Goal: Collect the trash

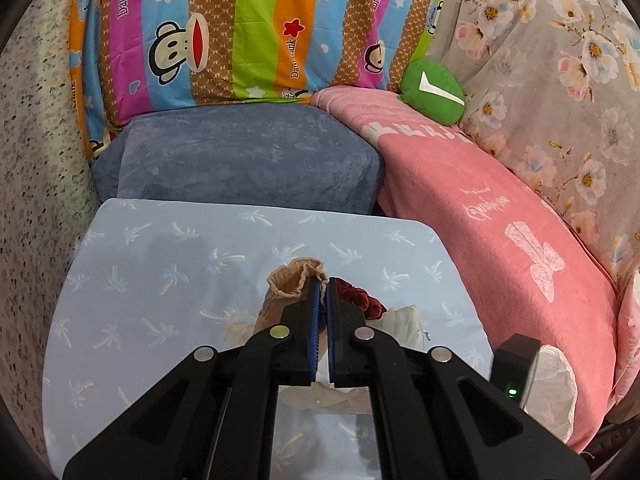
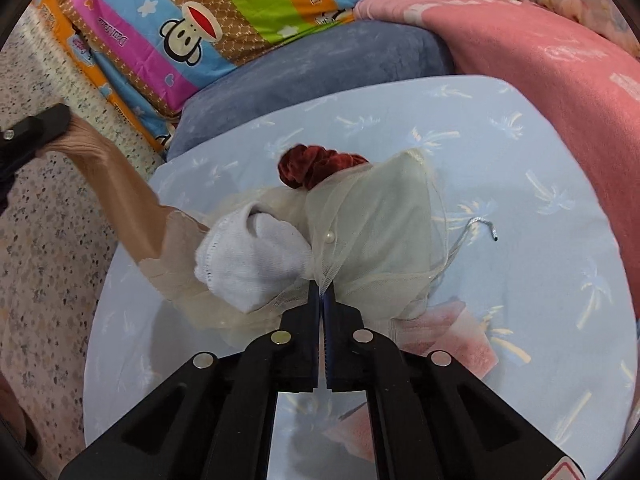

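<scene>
Left gripper (image 1: pixel 320 280): jaws closed, pinching the rim of a tan stocking (image 1: pixel 294 280), which stretches taut from the pile toward the left edge of the light blue palm-print tabletop (image 2: pixel 520 160).

Centre of the tabletop: a pile of soft items. A white sock (image 2: pixel 252 260) lies on its left side, touching a cream tulle bag (image 2: pixel 380 232) with a pearl bead on it. A dark red scrunchie (image 2: pixel 316 168) sits at the far side of the pile, partly under the tulle.

Right gripper (image 2: pixel 322 288): jaws closed, pads pressed on the tulle at the near side of the pile, beside the sock.

Right of the pile: a silver cord (image 2: pixel 480 226) trails over the tabletop. A pink cloth (image 2: pixel 452 336) lies toward the near right edge.

Beyond the far edge: a blue-grey cushion (image 1: pixel 248 156).
</scene>
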Demonstrator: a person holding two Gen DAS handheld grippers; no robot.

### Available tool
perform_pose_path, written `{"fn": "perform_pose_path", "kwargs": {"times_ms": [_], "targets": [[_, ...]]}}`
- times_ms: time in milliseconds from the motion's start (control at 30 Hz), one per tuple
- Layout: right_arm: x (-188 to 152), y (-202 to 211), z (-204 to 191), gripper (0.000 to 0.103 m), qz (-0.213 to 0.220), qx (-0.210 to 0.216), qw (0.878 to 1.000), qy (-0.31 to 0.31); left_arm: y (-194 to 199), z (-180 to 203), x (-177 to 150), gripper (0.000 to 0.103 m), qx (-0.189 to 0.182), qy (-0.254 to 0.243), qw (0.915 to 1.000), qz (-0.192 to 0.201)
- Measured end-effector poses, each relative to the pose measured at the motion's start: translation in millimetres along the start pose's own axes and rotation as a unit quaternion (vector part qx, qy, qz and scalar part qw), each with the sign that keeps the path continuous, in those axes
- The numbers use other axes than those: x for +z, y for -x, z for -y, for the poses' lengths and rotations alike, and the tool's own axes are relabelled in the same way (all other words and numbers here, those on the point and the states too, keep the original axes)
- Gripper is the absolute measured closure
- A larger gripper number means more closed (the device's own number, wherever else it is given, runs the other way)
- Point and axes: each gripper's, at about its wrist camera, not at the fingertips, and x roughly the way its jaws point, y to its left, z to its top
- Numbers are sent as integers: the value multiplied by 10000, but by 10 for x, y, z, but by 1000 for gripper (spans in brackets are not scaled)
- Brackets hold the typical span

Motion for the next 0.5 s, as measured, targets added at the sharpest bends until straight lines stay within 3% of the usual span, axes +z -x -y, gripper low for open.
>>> {"fn": "perform_pose_path", "kwargs": {"times_ms": [500], "targets": [[196,1567,-396,102,1355,355,9894,380,642,411,36,100,-222,-223,9983,492]]}}
